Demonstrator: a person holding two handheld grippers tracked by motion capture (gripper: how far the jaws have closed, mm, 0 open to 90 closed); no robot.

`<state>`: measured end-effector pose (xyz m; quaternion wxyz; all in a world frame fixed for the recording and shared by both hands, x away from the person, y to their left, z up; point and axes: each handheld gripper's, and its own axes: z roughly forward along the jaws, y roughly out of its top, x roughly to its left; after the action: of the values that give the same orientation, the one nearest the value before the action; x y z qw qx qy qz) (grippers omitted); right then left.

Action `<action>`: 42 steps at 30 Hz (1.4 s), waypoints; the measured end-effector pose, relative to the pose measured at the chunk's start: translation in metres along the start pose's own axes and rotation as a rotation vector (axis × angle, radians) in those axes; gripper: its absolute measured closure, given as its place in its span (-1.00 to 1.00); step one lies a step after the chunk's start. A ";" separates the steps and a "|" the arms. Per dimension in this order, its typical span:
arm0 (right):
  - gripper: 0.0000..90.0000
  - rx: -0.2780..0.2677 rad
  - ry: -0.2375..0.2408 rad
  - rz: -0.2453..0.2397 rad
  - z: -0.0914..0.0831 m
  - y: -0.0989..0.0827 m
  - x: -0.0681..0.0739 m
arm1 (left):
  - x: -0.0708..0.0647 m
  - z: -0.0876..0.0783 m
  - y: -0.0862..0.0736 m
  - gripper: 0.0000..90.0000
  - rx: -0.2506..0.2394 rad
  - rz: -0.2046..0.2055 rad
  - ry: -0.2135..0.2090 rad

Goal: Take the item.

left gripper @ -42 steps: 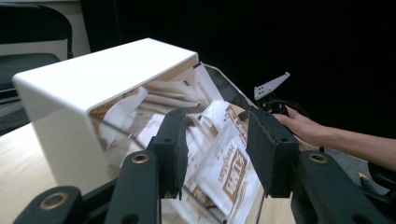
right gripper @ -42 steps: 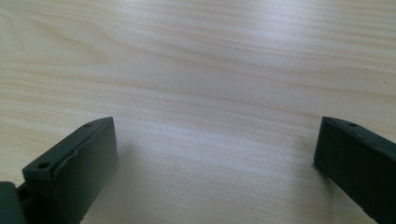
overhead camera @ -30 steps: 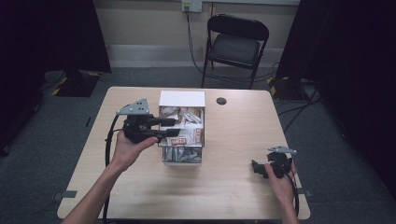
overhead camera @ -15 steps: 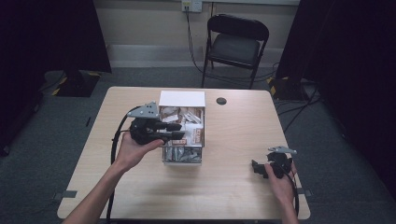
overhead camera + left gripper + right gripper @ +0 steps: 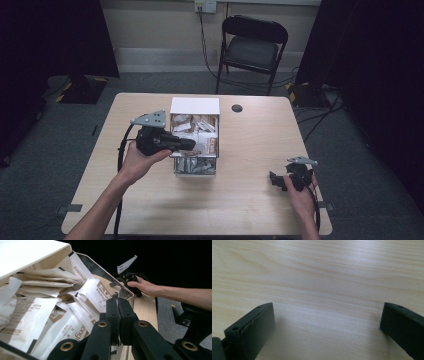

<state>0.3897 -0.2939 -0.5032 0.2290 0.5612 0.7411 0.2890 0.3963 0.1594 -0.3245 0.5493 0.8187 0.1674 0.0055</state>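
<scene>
A clear box (image 5: 195,168) with a white lid (image 5: 195,106) folded back stands mid-table, full of white and brown paper packets (image 5: 62,322). My left gripper (image 5: 191,145) reaches into it from the left. Its jaws have just been closing and now stand pressed together (image 5: 117,301) on the curled edge of a packet printed "Hong" (image 5: 100,290). My right gripper (image 5: 274,180) rests low on the wooden table (image 5: 250,145) at the front right. Its jaws stand wide apart (image 5: 327,320) over bare wood, with nothing between them.
A small black round disc (image 5: 237,108) lies on the table behind the box. A black folding chair (image 5: 252,47) stands beyond the far edge. In the left gripper view the other hand (image 5: 145,286) with its gripper sits past the box.
The left gripper's jaws, spread apart over the box a second ago, have come together among the packets. The right hand has kept still.
</scene>
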 end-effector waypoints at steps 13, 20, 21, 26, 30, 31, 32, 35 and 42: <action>-1.00 -0.001 0.000 -0.003 0.000 0.000 0.000 | -0.001 0.005 0.000 1.00 0.029 -0.004 0.010; -1.00 -0.001 -0.001 -0.003 0.000 0.000 0.000 | 0.000 -0.001 0.001 1.00 -0.004 -0.006 0.026; -1.00 -0.001 -0.001 -0.003 0.000 0.000 0.000 | 0.000 -0.003 0.001 1.00 -0.014 -0.005 0.025; -1.00 -0.001 -0.001 -0.003 0.000 0.000 0.000 | 0.003 -0.006 0.000 1.00 -0.036 -0.033 0.053; -1.00 -0.001 -0.001 -0.003 0.000 0.000 0.000 | 0.004 -0.007 -0.001 1.00 -0.048 -0.034 0.055; -1.00 -0.001 -0.001 -0.003 0.000 0.000 0.000 | 0.004 -0.008 0.000 1.00 -0.057 -0.038 0.051; -1.00 -0.001 -0.001 -0.003 0.000 0.000 0.000 | 0.004 -0.010 0.000 1.00 -0.060 -0.036 0.053; -1.00 -0.001 -0.001 -0.003 0.000 0.000 0.000 | 0.003 -0.013 0.002 1.00 -0.073 -0.040 0.046; -1.00 -0.001 -0.001 -0.003 0.000 0.000 0.000 | 0.001 -0.023 0.005 1.00 -0.084 -0.033 0.049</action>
<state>0.3894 -0.2941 -0.5032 0.2300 0.5600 0.7416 0.2888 0.3938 0.1786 -0.3110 0.5791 0.7916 0.1936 0.0236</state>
